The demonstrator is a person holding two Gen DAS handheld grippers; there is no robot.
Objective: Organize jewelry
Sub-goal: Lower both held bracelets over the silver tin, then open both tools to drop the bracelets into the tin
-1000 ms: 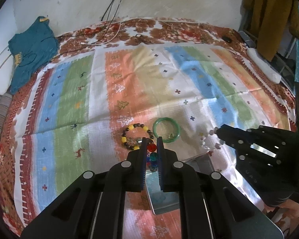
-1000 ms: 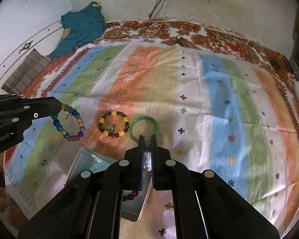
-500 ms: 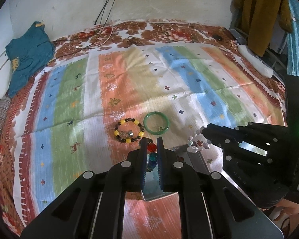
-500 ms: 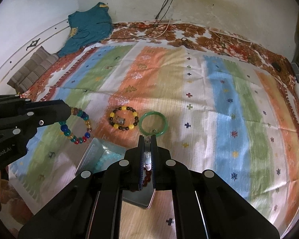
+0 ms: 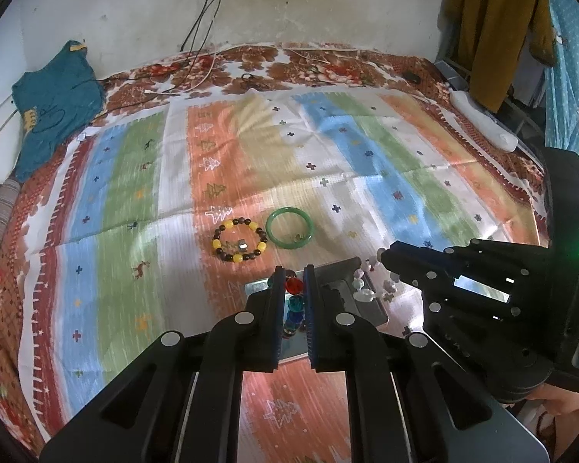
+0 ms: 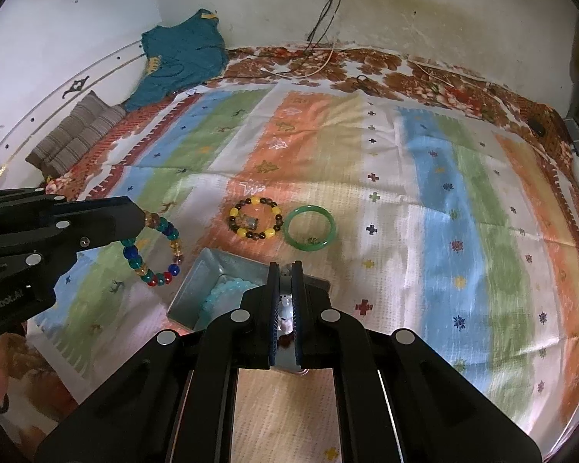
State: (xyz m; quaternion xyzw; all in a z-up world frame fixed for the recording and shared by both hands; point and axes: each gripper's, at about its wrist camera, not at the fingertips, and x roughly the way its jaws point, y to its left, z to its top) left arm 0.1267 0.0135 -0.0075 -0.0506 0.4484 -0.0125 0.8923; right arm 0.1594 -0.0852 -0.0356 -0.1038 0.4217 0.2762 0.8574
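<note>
Nearby on the striped woven bedspread (image 6: 444,200) lie a yellow-and-brown beaded bracelet (image 6: 255,219) and a green jade bangle (image 6: 309,227), just beyond the grey metal tray (image 6: 227,270). Left gripper (image 5: 293,281) pinches a multicoloured glass-bead bracelet (image 6: 152,250), hanging down; right gripper (image 6: 285,270) pinches a pale white-pink bead bracelet (image 5: 368,283) over the tray.

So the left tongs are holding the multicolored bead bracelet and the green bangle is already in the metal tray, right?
Not quite. The left tongs do hold the multicolored bead bracelet, but the green bangle isn't in the metal tray; it lies on the striped cloth beyond it, beside the yellow-and-brown bracelet. The right wrist view shows this.
</note>
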